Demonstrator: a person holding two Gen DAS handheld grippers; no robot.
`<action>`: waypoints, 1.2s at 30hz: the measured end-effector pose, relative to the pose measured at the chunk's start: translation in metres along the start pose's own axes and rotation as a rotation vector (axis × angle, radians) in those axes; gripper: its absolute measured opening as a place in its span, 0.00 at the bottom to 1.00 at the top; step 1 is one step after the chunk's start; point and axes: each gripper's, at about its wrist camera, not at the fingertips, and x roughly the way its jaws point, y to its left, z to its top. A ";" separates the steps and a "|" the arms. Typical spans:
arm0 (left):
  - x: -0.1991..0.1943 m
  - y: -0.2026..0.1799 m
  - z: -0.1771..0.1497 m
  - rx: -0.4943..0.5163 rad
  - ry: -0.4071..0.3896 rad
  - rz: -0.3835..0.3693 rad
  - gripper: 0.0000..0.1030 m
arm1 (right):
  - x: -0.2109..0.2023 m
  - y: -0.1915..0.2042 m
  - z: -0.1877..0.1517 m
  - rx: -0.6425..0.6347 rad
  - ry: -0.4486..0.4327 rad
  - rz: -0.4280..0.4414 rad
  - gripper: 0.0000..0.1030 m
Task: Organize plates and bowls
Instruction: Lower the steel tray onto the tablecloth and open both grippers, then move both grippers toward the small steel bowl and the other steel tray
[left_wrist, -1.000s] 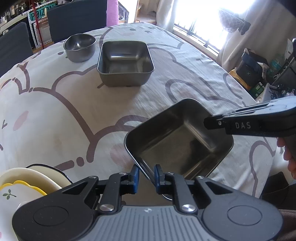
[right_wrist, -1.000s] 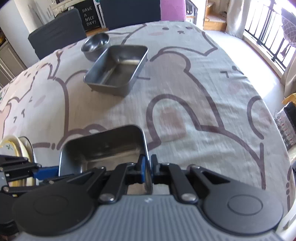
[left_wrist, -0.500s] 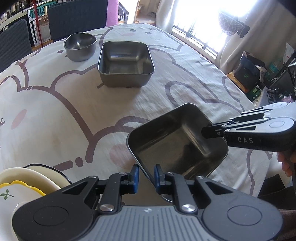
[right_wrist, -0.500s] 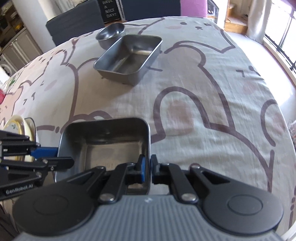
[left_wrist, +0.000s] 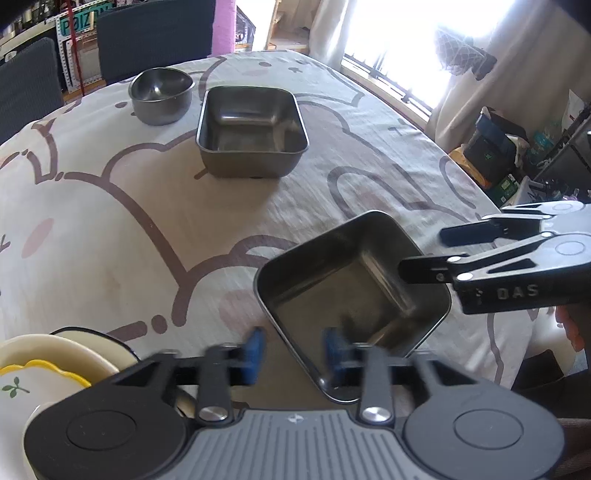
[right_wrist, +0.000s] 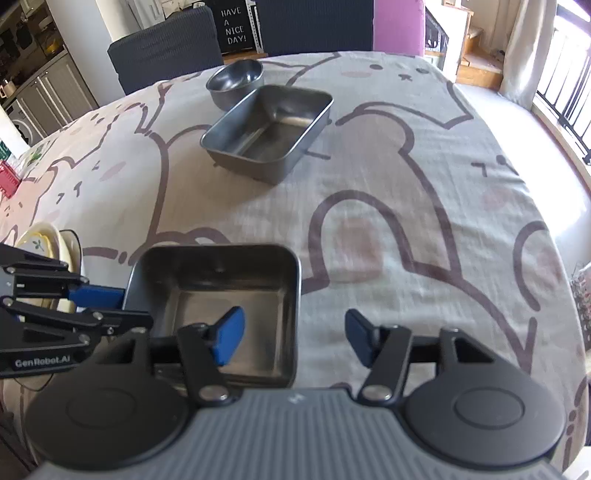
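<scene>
- Near, lower centre of frame: square steel tray (right_wrist: 218, 295) sits on the counter (right_wrist: 406, 166). Our left gripper (left_wrist: 291, 349) and right gripper (right_wrist: 291, 338) both show jaws wide, each straddling a tray rim, gripping nothing.
- Our judgement: back both grippers straight off so no pad drags the tray.
- Lower left: stacked ceramic plates (left_wrist: 44, 365) beside the tray.
- Far, upper centre: long steel tray (right_wrist: 269, 131), round steel bowl (right_wrist: 236, 83) just behind; open cloth between, nothing blocking.

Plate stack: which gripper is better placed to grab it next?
Left, probably. The plate stack lies just beside the open left gripper; the right gripper sits across the steel tray from it.
</scene>
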 end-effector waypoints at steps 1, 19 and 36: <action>-0.001 0.001 0.000 -0.003 -0.003 -0.001 0.64 | -0.004 0.001 0.000 -0.002 -0.011 -0.006 0.76; -0.051 0.041 0.032 -0.070 -0.238 0.047 1.00 | -0.035 -0.001 0.029 0.241 -0.283 -0.116 0.99; 0.021 0.088 0.179 -0.014 -0.261 0.186 1.00 | 0.061 0.020 0.094 0.451 -0.210 -0.099 1.00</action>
